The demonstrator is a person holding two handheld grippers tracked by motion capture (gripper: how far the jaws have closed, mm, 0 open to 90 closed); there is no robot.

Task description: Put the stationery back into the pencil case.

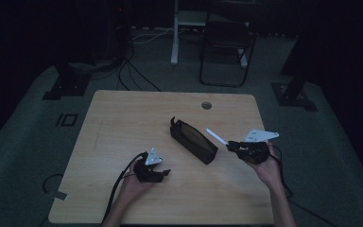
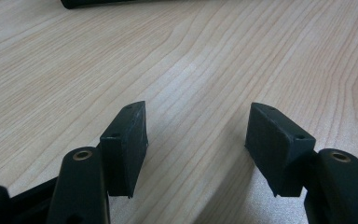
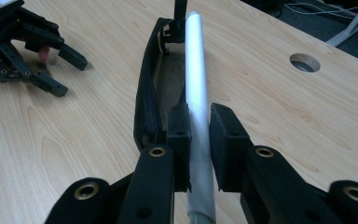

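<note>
A black zip pouch (image 1: 194, 140) lies open at the middle of the wooden table (image 1: 123, 113), slanting from upper left to lower right. My right gripper (image 1: 230, 146) is shut on a white pen (image 1: 216, 136), held just right of the pouch. In the right gripper view the pen (image 3: 196, 88) runs up between the jaws, over the open pouch (image 3: 154, 93). My left gripper (image 1: 165, 173) rests low on the table to the pouch's left, jaws open with nothing between them (image 2: 198, 140). The left gripper (image 3: 70, 70) also appears at the upper left of the right gripper view.
A round cable hole (image 1: 206, 105) sits near the table's far edge. Beyond the table stand a folding chair (image 1: 227, 47) and a white post (image 1: 174, 33), with cables on the floor. The pouch's edge (image 2: 98, 3) shows at the top of the left gripper view.
</note>
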